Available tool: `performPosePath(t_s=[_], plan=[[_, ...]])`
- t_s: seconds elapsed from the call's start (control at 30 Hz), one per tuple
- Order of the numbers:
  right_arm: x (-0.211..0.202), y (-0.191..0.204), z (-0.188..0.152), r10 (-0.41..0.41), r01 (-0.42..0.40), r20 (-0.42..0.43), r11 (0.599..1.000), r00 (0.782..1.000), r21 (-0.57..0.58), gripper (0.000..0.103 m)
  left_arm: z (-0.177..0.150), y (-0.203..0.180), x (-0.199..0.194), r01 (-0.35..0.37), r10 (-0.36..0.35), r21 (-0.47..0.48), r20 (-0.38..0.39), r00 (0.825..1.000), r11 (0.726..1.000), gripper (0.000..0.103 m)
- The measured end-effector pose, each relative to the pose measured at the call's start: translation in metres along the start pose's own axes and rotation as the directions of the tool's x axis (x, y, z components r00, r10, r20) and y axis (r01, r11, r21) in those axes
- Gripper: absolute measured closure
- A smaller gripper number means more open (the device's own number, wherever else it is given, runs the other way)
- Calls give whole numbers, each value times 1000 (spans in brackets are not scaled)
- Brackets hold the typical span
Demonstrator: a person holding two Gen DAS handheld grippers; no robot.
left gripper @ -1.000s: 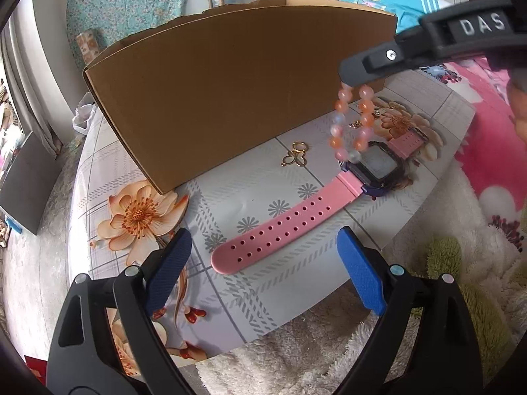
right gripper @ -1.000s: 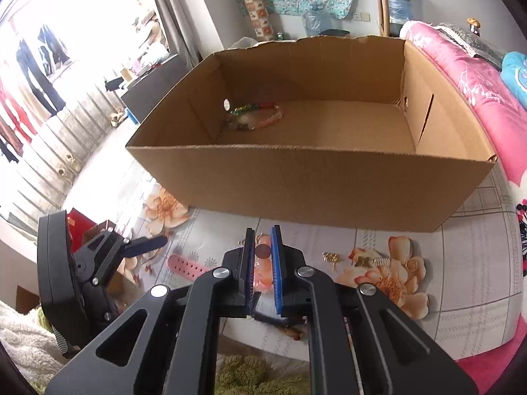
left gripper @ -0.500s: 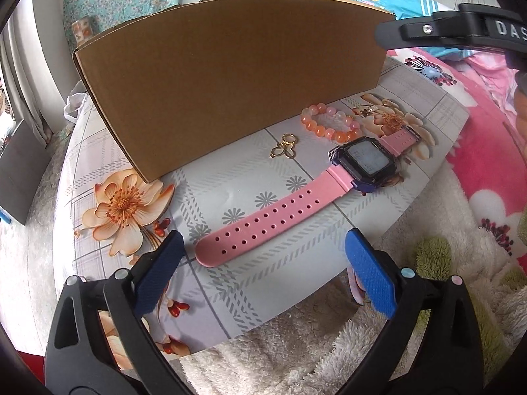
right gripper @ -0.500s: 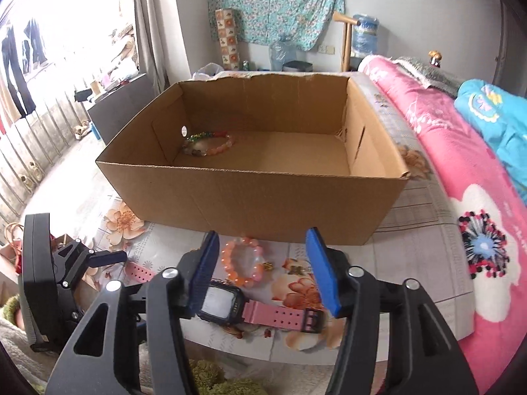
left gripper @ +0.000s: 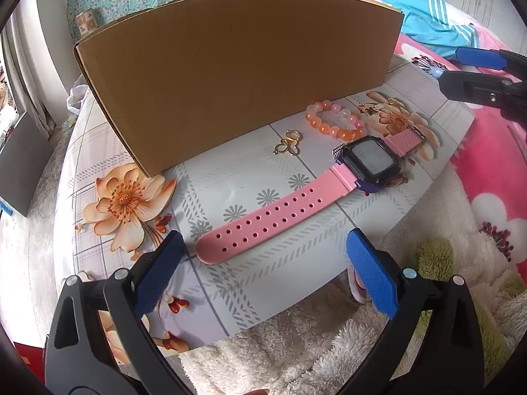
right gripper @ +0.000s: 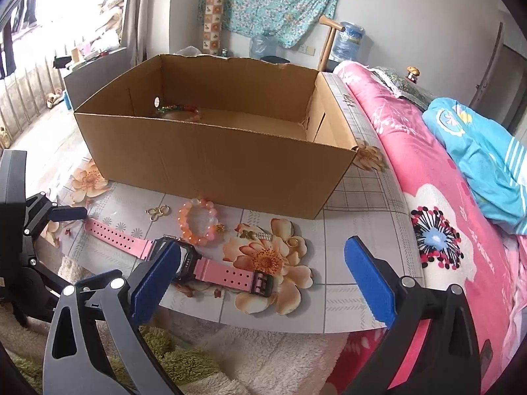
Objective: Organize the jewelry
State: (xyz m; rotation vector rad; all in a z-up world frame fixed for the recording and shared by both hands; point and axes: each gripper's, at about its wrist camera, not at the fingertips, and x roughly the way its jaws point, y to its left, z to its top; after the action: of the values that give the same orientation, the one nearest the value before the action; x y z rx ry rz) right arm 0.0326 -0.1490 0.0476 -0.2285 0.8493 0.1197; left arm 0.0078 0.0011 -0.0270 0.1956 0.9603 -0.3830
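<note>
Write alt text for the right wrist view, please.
Open right gripper hangs empty over a floral table, near a pink watch, orange bead bracelet and cardboard box.

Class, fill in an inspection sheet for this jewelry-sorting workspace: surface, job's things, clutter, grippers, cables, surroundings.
Surface: table with a floral cloth.
Job's things: cardboard box open on top, a beaded bracelet inside; outside, in front of the box, an orange bead bracelet, pink watch, gold clasp and small gold pieces.
Clutter: nothing seen.
Grippers: left gripper open, nothing between the jaws; right gripper has just been opening, nothing between the jaws.
Cables: nothing seen.
Surroundings: pink bedding, fluffy rug.
</note>
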Motion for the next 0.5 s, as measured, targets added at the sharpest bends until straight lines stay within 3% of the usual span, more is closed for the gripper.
performPosePath(t_s=[0.1, 0.23, 0.3, 0.5], plan=[[-11, -2, -1, 7, -9, 82, 1000, 997, 23, 6, -1, 0, 0, -4, 4, 0, -7, 1000, 1000, 7], [-21, -2, -8, 12, -17, 218, 1000, 976, 24, 6, 0, 0, 1, -3, 3, 0, -16, 1000, 1000, 7], [-16, 5, -11, 6, -2, 195, 1000, 981, -23, 6, 1, 0, 2, -3, 3, 1, -22, 1000, 1000, 7], [-10, 4, -21, 105, -106, 157, 994, 982, -4, 6, 4, 0, 2, -6, 7, 19, -42, 999, 1000, 7]])
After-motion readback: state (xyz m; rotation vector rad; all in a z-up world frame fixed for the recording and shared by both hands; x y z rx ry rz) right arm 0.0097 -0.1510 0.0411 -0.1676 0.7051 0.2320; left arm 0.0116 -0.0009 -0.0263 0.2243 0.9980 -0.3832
